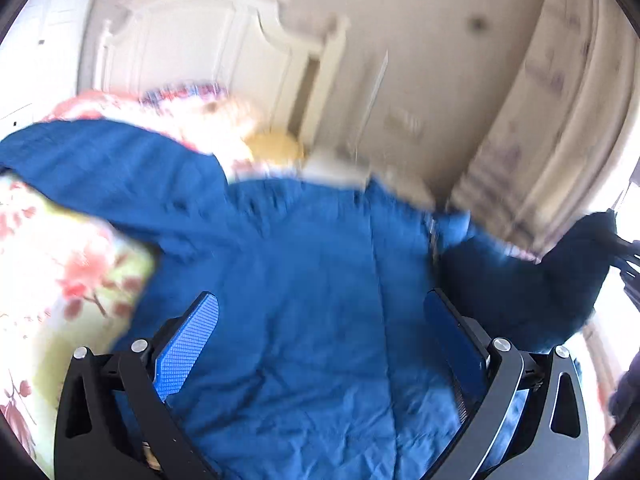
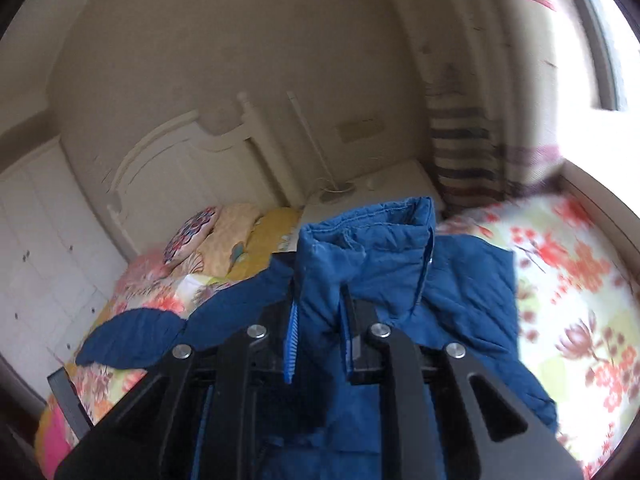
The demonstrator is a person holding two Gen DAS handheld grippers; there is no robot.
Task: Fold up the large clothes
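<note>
A large blue padded jacket (image 1: 304, 280) lies spread on a bed with a floral cover (image 1: 60, 280). In the left wrist view my left gripper (image 1: 320, 320) is open, its blue pads wide apart just above the jacket's body, holding nothing. The right gripper shows at the far right edge (image 1: 624, 256) on a dark bunch of the jacket. In the right wrist view my right gripper (image 2: 318, 320) is shut on the jacket (image 2: 400, 280) near its collar (image 2: 368, 224), and the cloth stands up between the fingers. A sleeve (image 2: 136, 336) trails left over the bed.
The floral bed cover (image 2: 580, 280) spreads right and left of the jacket. Pillows (image 2: 224, 236) lie against a cream headboard (image 2: 192, 160). A white nightstand (image 2: 384, 188) stands by a striped curtain (image 2: 464, 152) and a bright window (image 2: 600, 40). White wardrobe doors (image 2: 36, 220) are at the left.
</note>
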